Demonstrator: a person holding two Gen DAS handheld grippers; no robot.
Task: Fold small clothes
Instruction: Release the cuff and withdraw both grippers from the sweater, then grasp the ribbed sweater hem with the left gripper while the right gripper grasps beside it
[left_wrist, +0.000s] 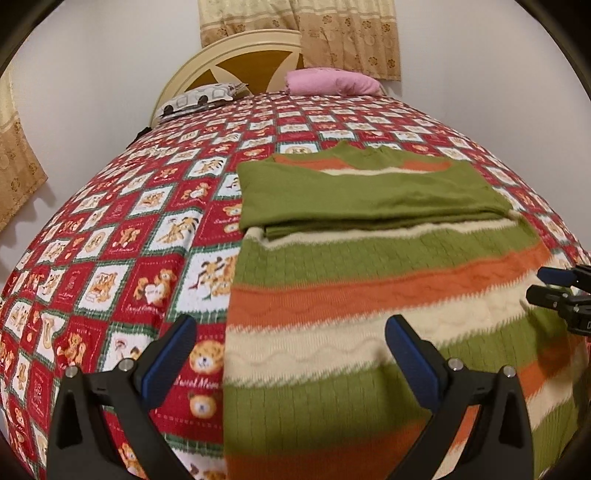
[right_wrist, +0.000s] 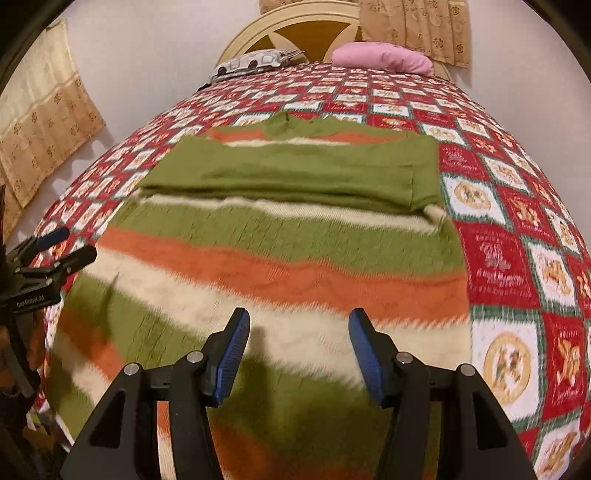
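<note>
Sweater (left_wrist: 369, 280) flat on bedspread (left_wrist: 110, 258), sleeves (left_wrist: 362, 192) already folded across far part. Your left gripper (left_wrist: 291, 350) and right gripper (right_wrist: 299, 343) hover over near hem, both apart, empty. Risk: grab one layer only and back stays behind. Uneven lift skews fold, drags sleeves loose.
</note>
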